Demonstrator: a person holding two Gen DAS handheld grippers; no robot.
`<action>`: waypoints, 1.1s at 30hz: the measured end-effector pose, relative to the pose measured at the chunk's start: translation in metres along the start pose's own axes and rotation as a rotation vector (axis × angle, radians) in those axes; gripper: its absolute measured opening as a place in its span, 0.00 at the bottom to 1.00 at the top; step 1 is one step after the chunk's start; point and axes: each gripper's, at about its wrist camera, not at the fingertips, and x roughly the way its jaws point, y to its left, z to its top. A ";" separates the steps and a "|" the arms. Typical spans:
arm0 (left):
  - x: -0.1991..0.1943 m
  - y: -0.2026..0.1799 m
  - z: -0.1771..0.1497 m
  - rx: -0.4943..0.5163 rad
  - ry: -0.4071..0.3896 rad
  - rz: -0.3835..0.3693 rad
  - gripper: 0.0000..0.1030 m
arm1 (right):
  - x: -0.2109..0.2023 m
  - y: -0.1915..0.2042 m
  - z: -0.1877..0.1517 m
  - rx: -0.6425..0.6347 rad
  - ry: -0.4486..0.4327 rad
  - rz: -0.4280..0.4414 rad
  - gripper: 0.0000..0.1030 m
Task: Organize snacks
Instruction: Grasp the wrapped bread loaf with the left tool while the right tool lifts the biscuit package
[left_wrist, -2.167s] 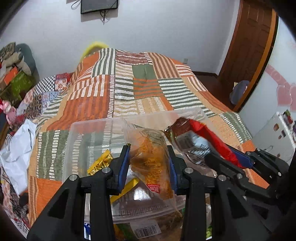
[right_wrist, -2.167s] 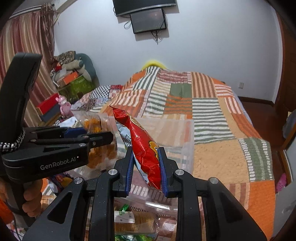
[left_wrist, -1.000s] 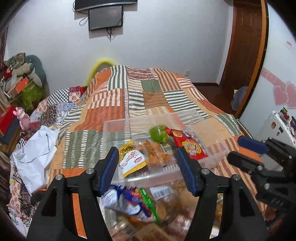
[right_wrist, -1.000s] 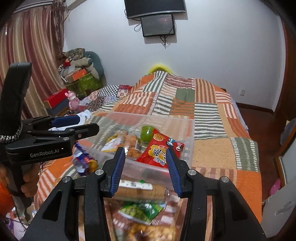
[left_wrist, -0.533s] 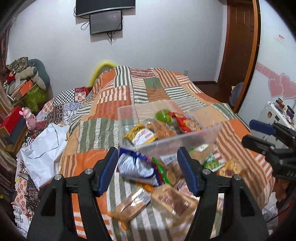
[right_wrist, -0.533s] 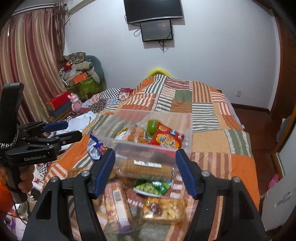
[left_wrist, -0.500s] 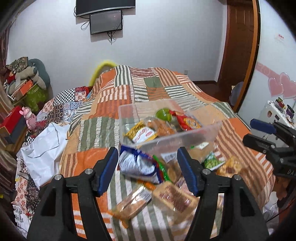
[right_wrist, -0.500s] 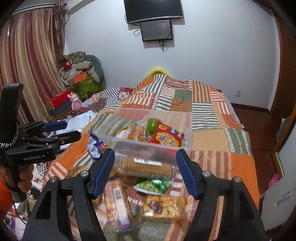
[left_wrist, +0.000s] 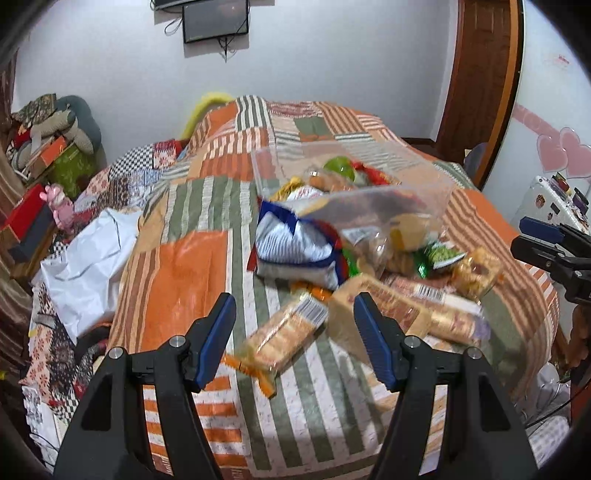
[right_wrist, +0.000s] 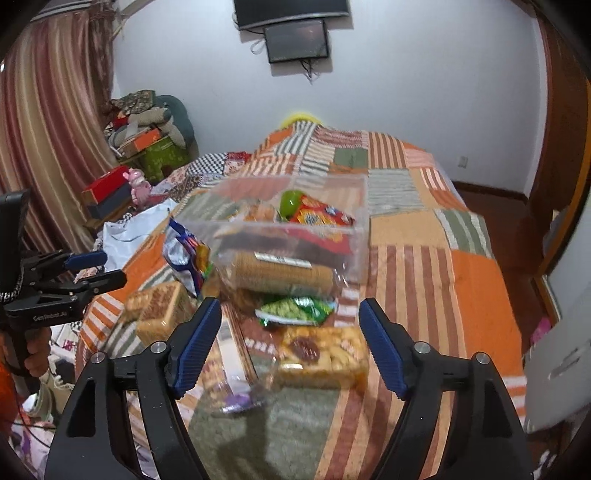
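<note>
With both grippers wide open and empty, the right gripper (right_wrist: 290, 341) (jaws just widened) should drop squarely over the cake pack (right_wrist: 323, 356) on the bed in front of the bin (right_wrist: 360, 221), while the left gripper (left_wrist: 293, 338) straddles the cracker pack (left_wrist: 282, 336).

Blurred: near packets (right_wrist: 236, 373), labels unreadable. Hidden: snacks behind clear box (right_wrist: 354, 236) near wall, partly. Cut off: wall screen (left_wrist: 162, 3) at top edge; person's hand (right_wrist: 35, 354) at left edge.

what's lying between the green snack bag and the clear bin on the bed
A round stack of biscuits in clear wrap lies between the green snack bag and the clear bin, pressed against the bin's near wall. The right wrist view shows it best.
</note>
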 end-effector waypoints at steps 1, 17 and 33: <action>0.003 0.001 -0.004 0.000 0.010 0.000 0.64 | 0.002 -0.003 -0.004 0.010 0.009 -0.002 0.74; 0.060 0.018 -0.022 -0.017 0.146 -0.029 0.64 | 0.027 -0.014 -0.028 0.034 0.101 -0.018 0.80; 0.088 0.014 -0.018 -0.014 0.164 -0.043 0.59 | 0.040 -0.022 -0.036 0.082 0.161 0.003 0.82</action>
